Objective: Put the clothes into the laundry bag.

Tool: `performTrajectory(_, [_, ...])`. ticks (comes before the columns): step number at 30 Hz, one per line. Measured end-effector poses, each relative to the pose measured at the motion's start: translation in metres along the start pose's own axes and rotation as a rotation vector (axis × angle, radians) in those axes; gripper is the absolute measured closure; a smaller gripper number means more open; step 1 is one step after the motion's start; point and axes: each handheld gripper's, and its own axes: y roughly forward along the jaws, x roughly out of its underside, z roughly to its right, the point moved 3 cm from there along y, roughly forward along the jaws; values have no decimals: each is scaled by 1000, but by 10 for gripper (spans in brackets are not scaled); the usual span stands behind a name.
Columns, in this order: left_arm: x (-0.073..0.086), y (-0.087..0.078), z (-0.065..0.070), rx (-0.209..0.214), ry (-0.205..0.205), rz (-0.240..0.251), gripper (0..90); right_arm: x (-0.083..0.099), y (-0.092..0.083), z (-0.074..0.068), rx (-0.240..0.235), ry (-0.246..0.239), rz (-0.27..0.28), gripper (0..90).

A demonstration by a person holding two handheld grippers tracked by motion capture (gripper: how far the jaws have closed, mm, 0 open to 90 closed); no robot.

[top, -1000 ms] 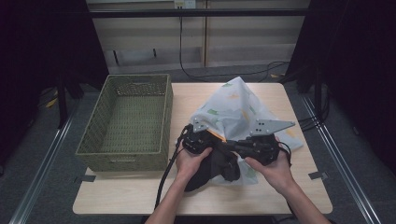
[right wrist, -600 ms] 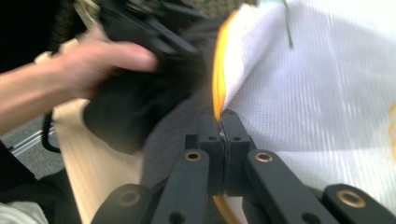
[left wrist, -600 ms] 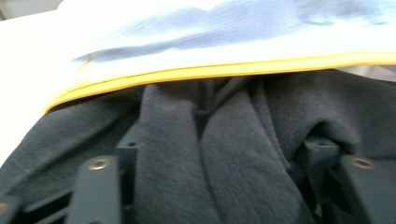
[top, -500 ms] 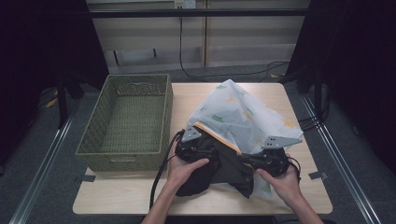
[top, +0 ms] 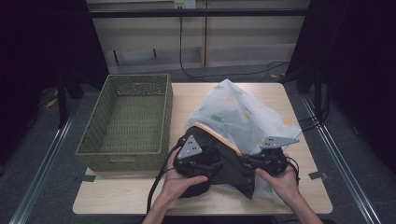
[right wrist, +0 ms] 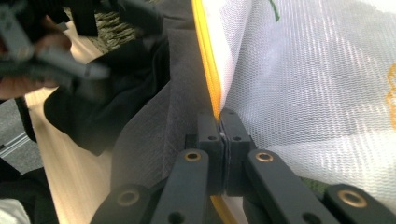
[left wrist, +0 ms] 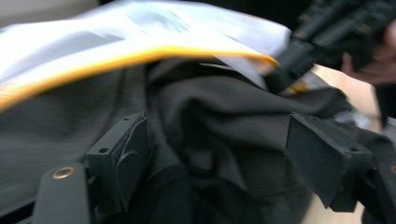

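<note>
Where blurred, dark cloth (left wrist: pixel 224 135) hides mesh bag (left wrist: pixel 140 37).

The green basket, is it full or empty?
Empty: the high view shows the basket with its bare woven bottom, nothing lying inside.

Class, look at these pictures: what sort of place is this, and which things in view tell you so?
Probably a lab or recording workspace, not a home: a bare pale wooden table set between dark curtains, loose black cables across the grey floor behind, and metal rails along the table's sides.
</note>
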Motion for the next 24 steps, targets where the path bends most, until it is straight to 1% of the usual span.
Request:
performTrajectory(1, [1, 4, 5, 27, 17, -11, 220, 0, 0, 1, -1, 2, 4, 895])
performTrajectory(2, [4, 14, 14, 65, 57, -48, 209, 0, 0, 2, -1, 5, 3, 895])
performTrajectory(3, [4, 14, 14, 65, 57, -48, 190, 0, 0, 2, -1, 5, 3, 895])
performTrajectory(4, [6, 21, 16, 82, 70, -74, 190, 0, 0, 2, 0, 6, 2, 895])
performTrajectory(5, [14, 36, 19, 80, 93, -148, 163, 0, 0, 2, 1, 7, 3, 895])
performTrajectory(6, [14, 36, 19, 80, 93, -148, 156, 0, 0, 2, 1, 7, 3, 895])
performTrajectory(7, [21, 46, 20, 69, 110, -189, 156, 0, 1, 2, 1, 1, 1, 895])
performTrajectory(8, [21, 46, 20, 69, 110, -189, 158, 0, 1, 2, 1, 1, 1, 895])
performTrajectory(9, [24, 51, 19, 48, 119, -198, 184, 1, 0, 2, 3, 3, -1, 895])
performTrajectory(10, [24, 51, 19, 48, 119, -198, 231, 1, 0, 2, 3, 3, -1, 895])
performTrajectory(11, [24, 52, 18, 30, 126, -196, 277, 2, 0, 3, 2, 6, -4, 895])
performTrajectory(12, [25, 52, 16, 4, 99, -193, 333, 3, 0, 3, 2, 7, -5, 895])
performTrajectory(13, [26, 52, 14, 2, 72, -178, 381, 3, 0, 3, 2, 9, -7, 895])
performTrajectory(14, [26, 52, 14, 2, 72, -178, 460, 3, 0, 3, 2, 9, -7, 895])
performTrajectory(15, [25, 51, 10, -10, 36, -175, 460, 3, 1, 3, 2, 9, -8, 895])
performTrajectory(16, [25, 50, 7, -6, 14, -168, 565, 3, 1, 3, 2, 9, -9, 896])
performTrajectory(17, [25, 50, 5, -17, 3, -166, 646, 4, 1, 2, 2, 8, -9, 897])
performTrajectory(18, [25, 51, 3, -18, -5, -170, 708, 4, 1, 1, 0, 12, -10, 897])
performTrajectory(19, [24, 51, 1, -26, -15, -169, 758, 3, 1, 0, 0, 8, -8, 897])
performTrajectory(20, [24, 51, 1, -38, -27, -156, 774, 3, 0, -1, -4, 9, -8, 897])
performTrajectory(21, [23, 51, 0, -45, -22, -158, 781, 2, 0, -1, -2, 4, -5, 897])
performTrajectory(22, [22, 51, -1, -61, -36, -151, 785, 1, 0, -2, -5, 2, -2, 897])
performTrajectory(24, [20, 50, -3, -70, -32, -130, 790, 0, -2, -4, -9, 1, 5, 897])
